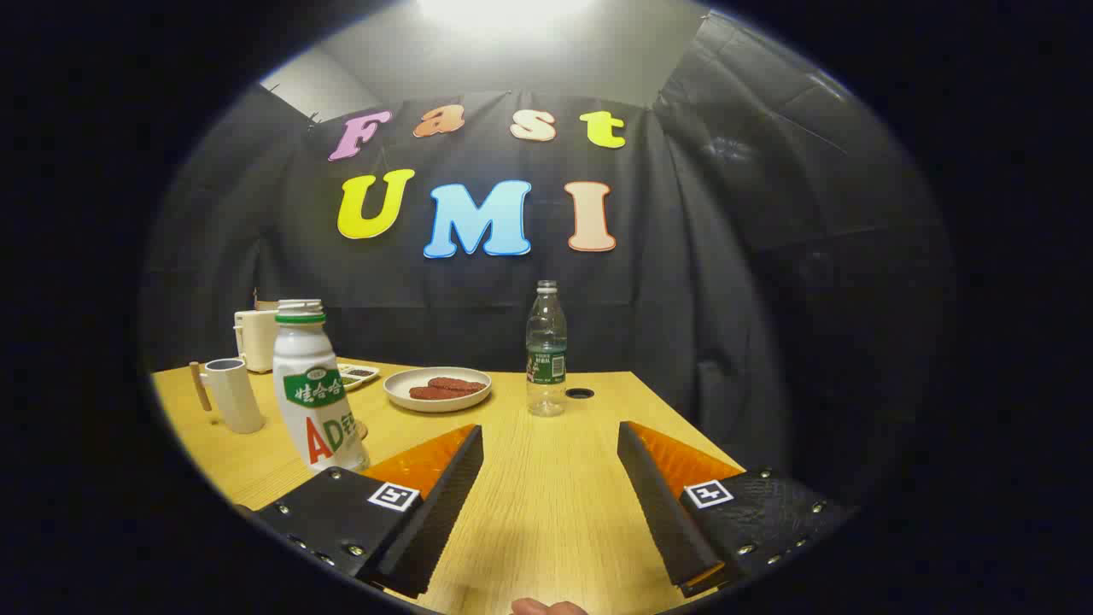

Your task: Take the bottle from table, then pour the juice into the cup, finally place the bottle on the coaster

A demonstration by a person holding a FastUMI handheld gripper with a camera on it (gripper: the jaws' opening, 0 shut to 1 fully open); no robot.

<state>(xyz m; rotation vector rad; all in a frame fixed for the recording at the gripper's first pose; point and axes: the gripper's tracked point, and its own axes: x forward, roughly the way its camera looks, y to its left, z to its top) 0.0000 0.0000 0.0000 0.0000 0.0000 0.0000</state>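
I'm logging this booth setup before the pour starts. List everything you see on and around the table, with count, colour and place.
White bottle: 1, white with green cap band, just ahead of the left finger.
Clear bottle: 1, transparent with green label, uncapped, beyond the gap between the fingers.
Cup: 1, off-white, left of the white bottle.
Plate: 1, pale, holding reddish-brown pieces, between the two bottles, farther back.
Small tray: 1, white, behind the plate's left side; contents unclear.
Cream box-like item: 1, behind the cup; cannot identify.
Dark round thing: 1, on the table right of the clear bottle; hole or disc, unclear.
Table: 1, light wood.
Hand-held gripper: 1, fingers open, nothing between them.
Fingertip: 1, below the gripper.
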